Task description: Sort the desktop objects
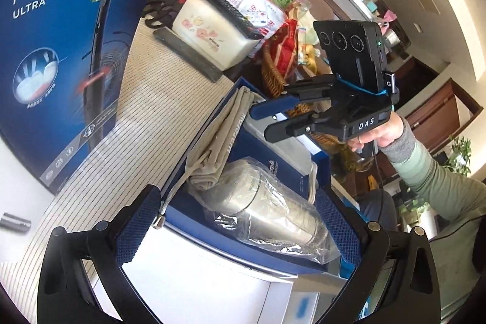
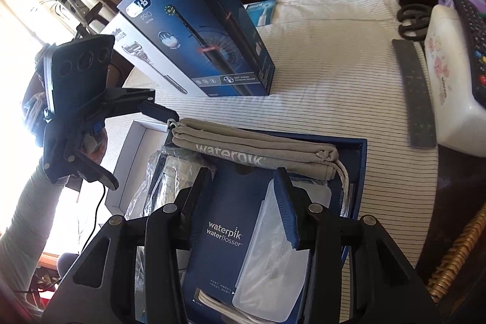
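Entry: sorting desktop objects. Landmark: the blue box (image 2: 360, 172), open on the striped cloth (image 2: 334, 66).

- Right gripper (image 2: 243, 175) pointed steeply down over the blue box's near half. Fingers (image 2: 285, 202) partly closed, with the Waterpik card (image 2: 227, 233) between them. Could not tell if the pads pressed on it.
- A clear case (image 2: 273, 263) lay in the box just right of the card.
- Left gripper (image 1: 237, 196) hovered over the box's left side, fingers spread wide, nothing held. Below it, in the box, lay a steel flask (image 1: 273, 217) wrapped in plastic.
- A folded grey pouch (image 2: 252, 144) lay along the box's far wall.
- Beyond the box stood the Oral-B carton (image 2: 212, 44), upright and apart from it.
- Far right of the box: a dark remote (image 2: 416, 93) beside a white tissue box (image 2: 449, 99).
- A wicker basket (image 2: 455, 257) sat near the box's right side.
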### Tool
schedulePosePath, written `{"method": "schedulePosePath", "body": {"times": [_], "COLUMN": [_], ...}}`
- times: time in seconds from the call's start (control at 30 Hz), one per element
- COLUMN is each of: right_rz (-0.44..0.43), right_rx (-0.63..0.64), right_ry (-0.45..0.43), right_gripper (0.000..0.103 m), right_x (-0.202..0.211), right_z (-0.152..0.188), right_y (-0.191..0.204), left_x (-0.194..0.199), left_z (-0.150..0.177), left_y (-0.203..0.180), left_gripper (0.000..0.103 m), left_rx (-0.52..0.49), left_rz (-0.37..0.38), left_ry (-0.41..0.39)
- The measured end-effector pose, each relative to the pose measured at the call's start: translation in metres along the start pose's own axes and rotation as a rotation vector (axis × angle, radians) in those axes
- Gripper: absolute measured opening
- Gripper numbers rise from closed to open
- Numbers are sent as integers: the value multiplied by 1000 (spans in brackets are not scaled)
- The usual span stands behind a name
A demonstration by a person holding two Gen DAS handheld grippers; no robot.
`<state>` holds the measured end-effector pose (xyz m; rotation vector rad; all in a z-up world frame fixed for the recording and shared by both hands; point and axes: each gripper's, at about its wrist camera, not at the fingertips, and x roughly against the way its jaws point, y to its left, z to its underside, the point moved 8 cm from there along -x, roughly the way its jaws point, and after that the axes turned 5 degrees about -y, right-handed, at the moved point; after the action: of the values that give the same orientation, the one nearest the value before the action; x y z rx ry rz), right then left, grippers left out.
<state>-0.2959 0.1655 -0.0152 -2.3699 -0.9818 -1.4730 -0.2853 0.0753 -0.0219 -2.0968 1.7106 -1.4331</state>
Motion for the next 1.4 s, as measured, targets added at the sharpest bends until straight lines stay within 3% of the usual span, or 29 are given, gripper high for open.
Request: {"method": "schedulePosePath", "body": {"times": [0.33,0.4,0.57,0.63,0.8,0.93,1.0,1.1,1.4], "right_rz": [29,29,30,29,30,17,8,-2,-25], "right_rx": [13,7,5,2,8,29,32,29,-27], "right_ry": [-33,-33,-29,-27,-24,-37,-46,-41,-37], "right_gripper": [40,41,41,41,41,41,41,41,41], "right_x": [2,3,3,3,4,11,14,11,1], "right_z": [0,0,1,2,4,1,-3,-7,-6], "right_y": [-1,-1,0,1,2,10,15,22,17], "left_x": [3,1,-15,-5,36,32,25,14,5], "left_z": [10,7,7,2,-5,4,11,16,8], "left_y": [-22,-33,-37,-41,-23,1,8,16,23], "left_gripper": [103,103,103,103,103,103,103,103,97], "left_rx": [32,35,64,51,24,22,17,26,94], "left_rz": [44,81,56,54,-70,-165,-177,-145,79], "left_ry": [-65,-82,-66,-118,-248,-214,-188,-176,-235]}}
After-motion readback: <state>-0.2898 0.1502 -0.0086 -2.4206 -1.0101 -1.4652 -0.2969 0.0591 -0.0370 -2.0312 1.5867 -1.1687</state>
